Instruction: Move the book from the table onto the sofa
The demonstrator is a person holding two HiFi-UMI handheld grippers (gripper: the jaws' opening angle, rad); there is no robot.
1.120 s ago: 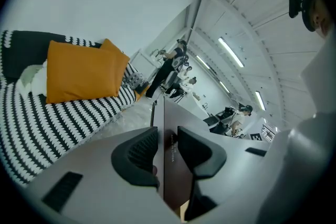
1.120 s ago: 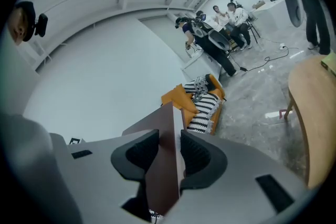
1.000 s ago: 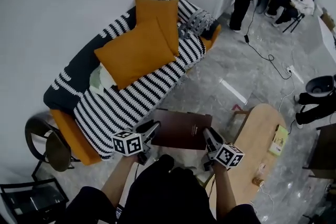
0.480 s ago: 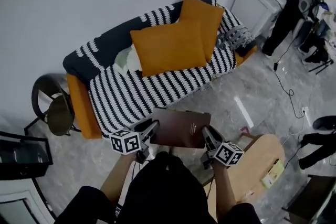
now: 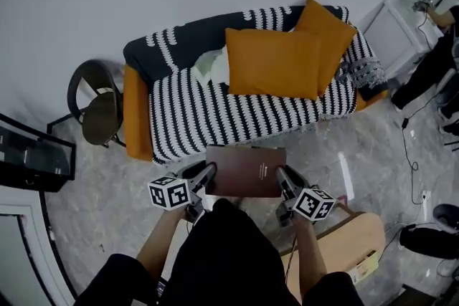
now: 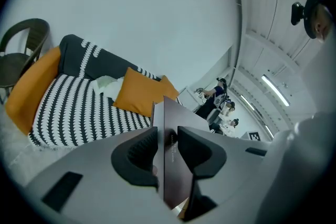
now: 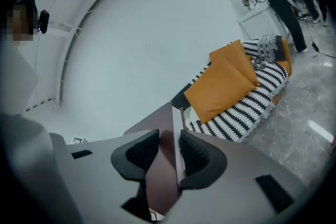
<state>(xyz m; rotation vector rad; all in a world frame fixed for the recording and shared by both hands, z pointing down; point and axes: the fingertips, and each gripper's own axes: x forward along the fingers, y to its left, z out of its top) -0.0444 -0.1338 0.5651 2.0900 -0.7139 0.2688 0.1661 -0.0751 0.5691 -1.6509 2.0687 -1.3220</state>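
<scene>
Head view — left hand-held gripper (image 5: pixel 207 173), right hand-held gripper (image 5: pixel 281 175) clamped on book (image 5: pixel 246 170) edges, sofa (image 5: pixel 208 115) just beyond.

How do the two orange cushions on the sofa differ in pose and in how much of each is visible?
The front cushion shows whole; the rear cushion is partly covered by it. The front cushion lies near the middle of the sofa, edges roughly along the seat; the rear cushion sits further right in the head view, turned with a corner pointing up. Both are plain orange and rest on the striped cover.
</scene>
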